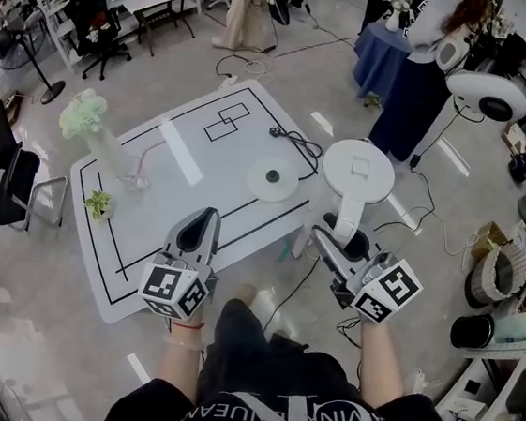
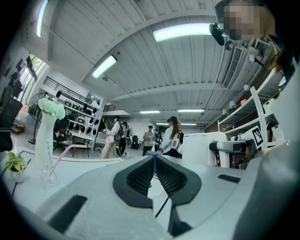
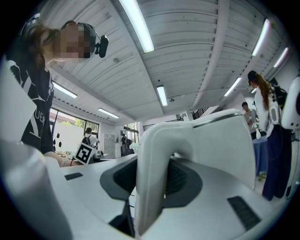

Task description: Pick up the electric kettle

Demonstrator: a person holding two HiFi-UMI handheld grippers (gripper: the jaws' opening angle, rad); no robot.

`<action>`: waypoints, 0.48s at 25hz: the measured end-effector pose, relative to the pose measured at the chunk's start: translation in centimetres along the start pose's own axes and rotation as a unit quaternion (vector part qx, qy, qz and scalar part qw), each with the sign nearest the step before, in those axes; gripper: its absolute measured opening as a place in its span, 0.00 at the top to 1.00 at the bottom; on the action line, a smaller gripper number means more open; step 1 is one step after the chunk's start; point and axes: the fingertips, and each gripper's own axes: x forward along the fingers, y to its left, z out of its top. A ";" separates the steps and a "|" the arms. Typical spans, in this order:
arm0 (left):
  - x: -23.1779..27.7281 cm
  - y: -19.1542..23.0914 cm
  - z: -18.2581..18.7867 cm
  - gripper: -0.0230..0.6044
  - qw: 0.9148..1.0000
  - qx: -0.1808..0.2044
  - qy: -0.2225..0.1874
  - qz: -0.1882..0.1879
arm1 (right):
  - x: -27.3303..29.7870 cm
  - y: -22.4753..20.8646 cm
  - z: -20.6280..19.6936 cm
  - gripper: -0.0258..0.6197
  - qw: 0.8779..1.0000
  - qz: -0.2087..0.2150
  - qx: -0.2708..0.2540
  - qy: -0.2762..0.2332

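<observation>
The white electric kettle (image 1: 358, 171) hangs in the air past the table's right edge, off its round base (image 1: 272, 179). My right gripper (image 1: 334, 238) is shut on the kettle's handle (image 1: 346, 216). In the right gripper view the handle (image 3: 152, 180) runs between the dark pads (image 3: 182, 174), and the kettle body (image 3: 225, 145) fills the space beyond. My left gripper (image 1: 207, 219) hovers over the table's near edge, shut and empty; its pads (image 2: 140, 174) meet at the tips (image 2: 153, 159). The kettle (image 2: 201, 147) shows to its right.
The white table (image 1: 180, 191) has black lines. It carries the base with its black cord (image 1: 299, 144), a vase of pale flowers (image 1: 91, 129) and a small potted plant (image 1: 99, 203). A black chair (image 1: 8, 171) stands left. People and a white stand (image 1: 488, 97) are behind.
</observation>
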 end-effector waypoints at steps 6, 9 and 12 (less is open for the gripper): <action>0.0 -0.3 0.1 0.93 1.000 0.002 0.000 -0.001 | -0.3 0.0 0.2 0.77 1.000 0.000 0.000 -0.001; 0.0 -0.4 0.3 0.93 1.000 0.002 -0.001 -0.001 | -0.3 0.1 0.3 0.77 1.000 0.001 -0.001 -0.002; 0.0 -0.4 0.3 0.93 1.000 0.002 -0.002 0.000 | -0.4 0.0 0.4 0.77 1.000 0.001 -0.001 -0.002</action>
